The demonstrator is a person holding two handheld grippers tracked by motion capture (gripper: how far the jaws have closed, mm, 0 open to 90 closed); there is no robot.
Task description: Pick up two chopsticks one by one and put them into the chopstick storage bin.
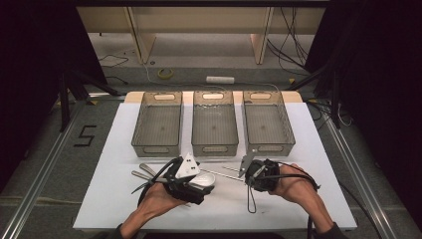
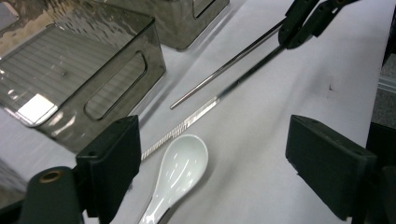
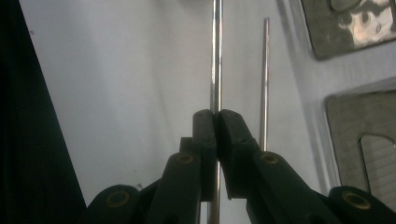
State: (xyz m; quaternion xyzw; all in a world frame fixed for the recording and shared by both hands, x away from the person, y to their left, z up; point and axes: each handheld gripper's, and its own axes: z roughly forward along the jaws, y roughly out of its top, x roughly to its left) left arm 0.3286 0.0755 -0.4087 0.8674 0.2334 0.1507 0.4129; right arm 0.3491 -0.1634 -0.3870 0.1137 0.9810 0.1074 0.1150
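Note:
My right gripper (image 3: 216, 114) is shut on a metal chopstick (image 3: 215, 56), gripping it near one end. In the left gripper view that chopstick (image 2: 205, 109) runs slanting from the right gripper (image 2: 299, 25) down to a ridged tip beside a white ceramic spoon (image 2: 180, 170). A second metal chopstick (image 3: 265, 79) lies free on the white tabletop, just alongside the held one. My left gripper (image 2: 212, 135) stands open, jaws wide on either side of the white spoon's bowl without touching it. In the high view both grippers (image 1: 201, 183) (image 1: 247, 178) sit near the table's front centre.
Three smoky transparent bins (image 1: 157, 144) (image 1: 214, 147) (image 1: 269, 145) stand in a row at the back of the white tabletop (image 1: 298, 199). Metal spoons (image 1: 143, 172) lie left of my left hand. Floor cables and dark frames surround the table.

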